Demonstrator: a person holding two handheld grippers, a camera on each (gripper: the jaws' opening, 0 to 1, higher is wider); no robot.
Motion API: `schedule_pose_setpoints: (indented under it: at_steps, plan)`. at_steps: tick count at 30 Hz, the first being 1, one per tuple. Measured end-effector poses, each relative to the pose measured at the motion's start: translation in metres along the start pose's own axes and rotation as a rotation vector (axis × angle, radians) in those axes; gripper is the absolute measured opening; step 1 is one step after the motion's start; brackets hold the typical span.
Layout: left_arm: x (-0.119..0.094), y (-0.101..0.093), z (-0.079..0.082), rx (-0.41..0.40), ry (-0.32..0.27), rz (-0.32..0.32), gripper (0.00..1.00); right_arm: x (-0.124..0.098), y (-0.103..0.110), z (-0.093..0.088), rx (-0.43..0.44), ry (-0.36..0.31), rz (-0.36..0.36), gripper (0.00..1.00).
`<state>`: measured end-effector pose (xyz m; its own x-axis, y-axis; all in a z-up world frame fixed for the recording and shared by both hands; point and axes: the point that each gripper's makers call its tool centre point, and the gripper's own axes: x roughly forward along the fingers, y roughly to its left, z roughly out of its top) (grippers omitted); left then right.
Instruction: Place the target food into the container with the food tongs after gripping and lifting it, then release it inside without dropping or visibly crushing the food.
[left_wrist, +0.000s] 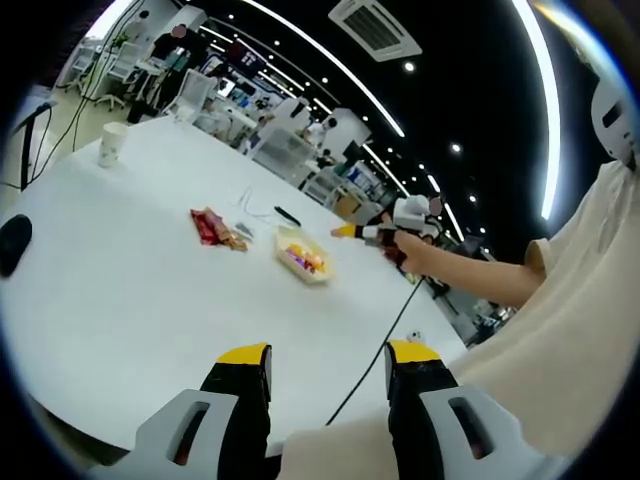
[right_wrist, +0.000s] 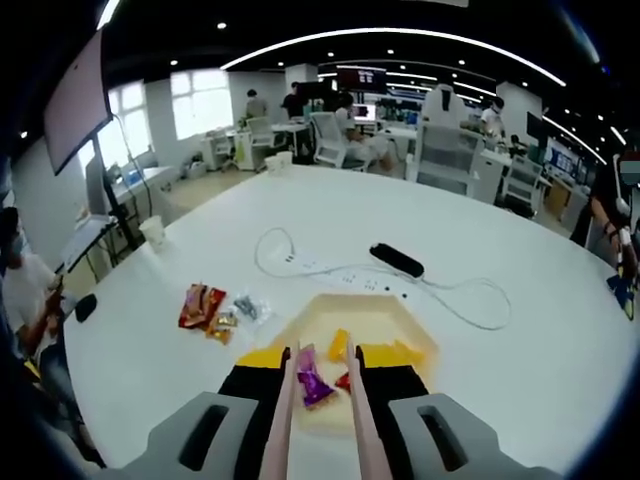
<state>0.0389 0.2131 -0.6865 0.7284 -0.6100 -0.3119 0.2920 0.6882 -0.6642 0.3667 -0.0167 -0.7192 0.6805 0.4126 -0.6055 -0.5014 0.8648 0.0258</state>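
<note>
Tongs (right_wrist: 318, 420), clamped in the right gripper (right_wrist: 318, 375), are seen at lower centre over the yellow container (right_wrist: 400, 325), a purple-wrapped sweet (right_wrist: 312, 385) pinched between the tips. Release is best made low and gently. Left gripper (left_wrist: 328, 362), at the bottom of its view, is held open and empty above the white table (left_wrist: 120, 290).

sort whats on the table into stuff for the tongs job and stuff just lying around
For the job:
- right gripper, holding the tongs
- purple wrapped snack between the tong tips
- yellow container
- snack packets, possibly next targets

Just lying about:
- power strip with its white cable
- black remote-like object
- paper cup
- left gripper, idle, open
</note>
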Motion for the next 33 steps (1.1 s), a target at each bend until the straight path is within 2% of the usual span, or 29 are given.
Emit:
schedule_pose_setpoints:
  at_steps: [15,33]
  plan:
    - [-0.003,0.003,0.001,-0.006,-0.007,0.009,0.44,0.011,0.025,-0.002,-0.008,0.025,0.049,0.26]
    - [-0.007,0.014,0.003,-0.016,-0.025,0.041,0.46,0.033,0.08,-0.009,-0.07,0.072,0.148,0.27]
